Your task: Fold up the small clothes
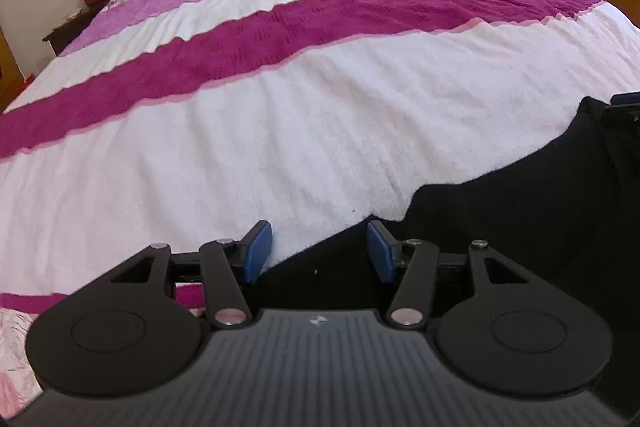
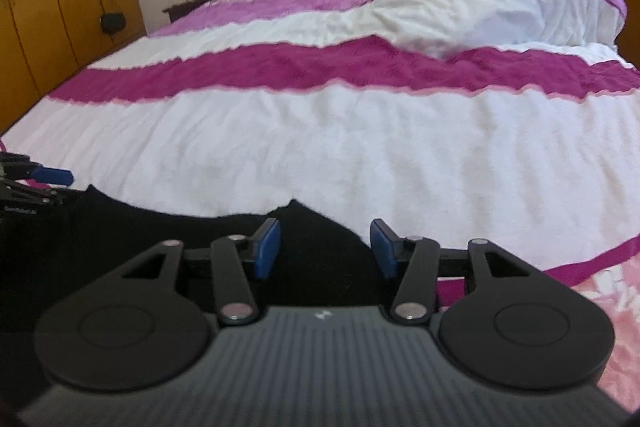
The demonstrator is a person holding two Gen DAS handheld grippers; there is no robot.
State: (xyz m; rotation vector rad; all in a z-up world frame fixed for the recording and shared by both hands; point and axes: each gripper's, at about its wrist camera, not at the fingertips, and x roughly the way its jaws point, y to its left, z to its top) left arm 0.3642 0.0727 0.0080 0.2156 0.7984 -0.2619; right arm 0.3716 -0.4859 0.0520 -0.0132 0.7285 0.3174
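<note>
My left gripper (image 1: 319, 251) has its 2 blue pads (image 1: 256, 253) spread wide, with nothing held between them; it hangs low over the near edge of the small black soft cloth garment (image 1: 500, 227), and the left edge of that garment runs right through the gap. The garment lies flat on the white band of the fluffy white and purple striped blanket (image 1: 280, 131) at the foot of the bed; it reaches from my left gripper across to my right one. In the right wrist view the same black garment (image 2: 160, 239) shows a little pointed bump on its far edge. My right gripper (image 2: 325, 250) is wide apart too and holds nothing; the cloth fills most of its gap, and the right edge slants down by the right pad.

I think this garment is light, floppy and a bit fuzzy; it will sag and bunch if I lift it by 1 spot only. I would pinch it at the 2 near corners, 1 in each gripper, and nip just the black layer, since the fluffy blanket under it could get caught too. No fold looks made yet, as far as I can tell.
</note>
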